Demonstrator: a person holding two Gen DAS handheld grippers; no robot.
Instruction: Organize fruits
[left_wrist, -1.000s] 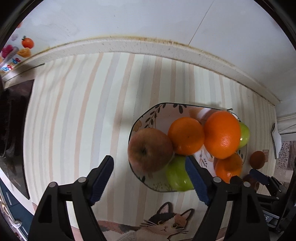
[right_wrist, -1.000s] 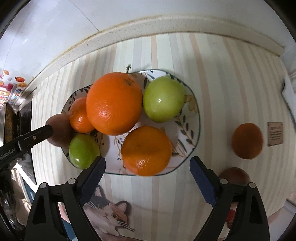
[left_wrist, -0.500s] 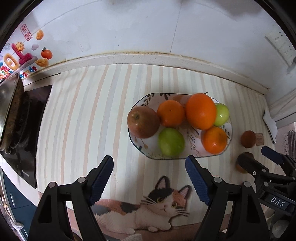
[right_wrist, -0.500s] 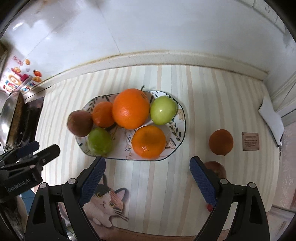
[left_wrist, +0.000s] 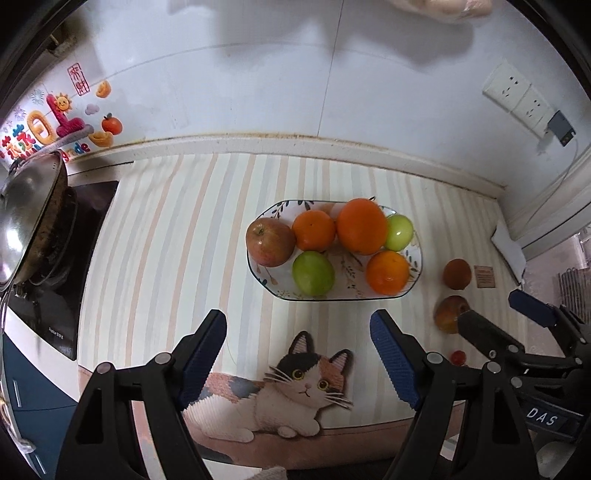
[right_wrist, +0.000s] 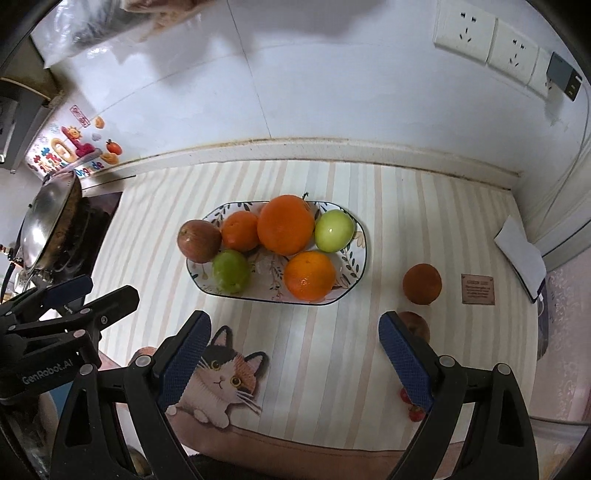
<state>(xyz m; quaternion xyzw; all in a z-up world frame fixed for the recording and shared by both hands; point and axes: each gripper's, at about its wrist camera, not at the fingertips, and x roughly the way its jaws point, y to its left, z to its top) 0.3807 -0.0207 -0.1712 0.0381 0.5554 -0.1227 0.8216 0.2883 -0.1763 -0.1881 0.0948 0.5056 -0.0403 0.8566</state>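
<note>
A flowered plate (left_wrist: 351, 286) (right_wrist: 351, 273) holds a red apple (left_wrist: 270, 242), three oranges, the biggest (right_wrist: 285, 225) at the back, and two green apples (left_wrist: 313, 273) (right_wrist: 334, 230). Right of it on the mat lie a dark brownish orange (right_wrist: 422, 283), a second red apple (left_wrist: 448, 314) and small red tomatoes (right_wrist: 415, 413). My left gripper (left_wrist: 297, 319) hangs open and empty in front of the plate. My right gripper (right_wrist: 293, 319) is also open and empty, its right finger covering part of the loose apple.
A stove with a steel wok (left_wrist: 29, 214) stands at the left edge. Wall sockets (right_wrist: 487, 37) and a cable are at the upper right. A white folded cloth (right_wrist: 521, 254) and a small brown card (right_wrist: 477, 290) lie at the right. A cat picture (left_wrist: 303, 387) marks the mat's front edge.
Both grippers have pulled up and back from the plate, so the fruit looks smaller and more wall shows. Both stayed open and nothing was taken hold of.
</note>
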